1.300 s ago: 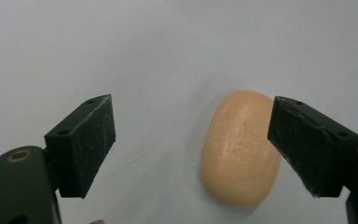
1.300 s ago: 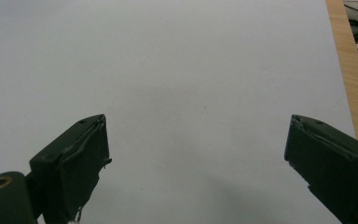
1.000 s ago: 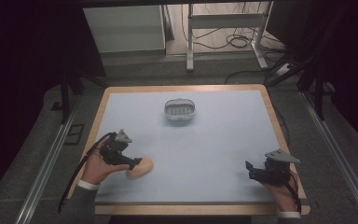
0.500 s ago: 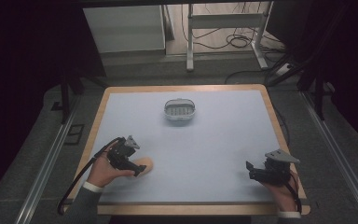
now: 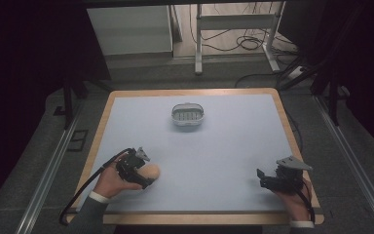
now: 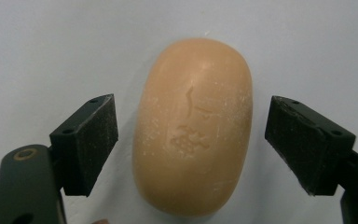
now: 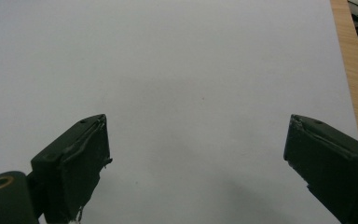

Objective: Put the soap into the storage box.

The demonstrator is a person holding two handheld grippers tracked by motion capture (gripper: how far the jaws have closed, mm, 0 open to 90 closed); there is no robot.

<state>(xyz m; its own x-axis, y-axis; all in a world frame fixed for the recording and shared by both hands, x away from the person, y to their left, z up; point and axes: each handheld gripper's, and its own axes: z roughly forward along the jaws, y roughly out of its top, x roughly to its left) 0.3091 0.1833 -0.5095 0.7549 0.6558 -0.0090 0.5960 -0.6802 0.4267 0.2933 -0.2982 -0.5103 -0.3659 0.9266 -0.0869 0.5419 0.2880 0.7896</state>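
Peach-coloured and smooth, the soap bar (image 6: 193,128) lies flat on the table (image 5: 224,146) near its front left, between the jaws of the left gripper (image 6: 191,144), which have just been closing but do not touch it yet. Because the bar is rounded and probably slippery, it may squirt out if the pads (image 6: 91,140) press off-centre. The right gripper (image 7: 196,163) rests open above bare table, well apart.
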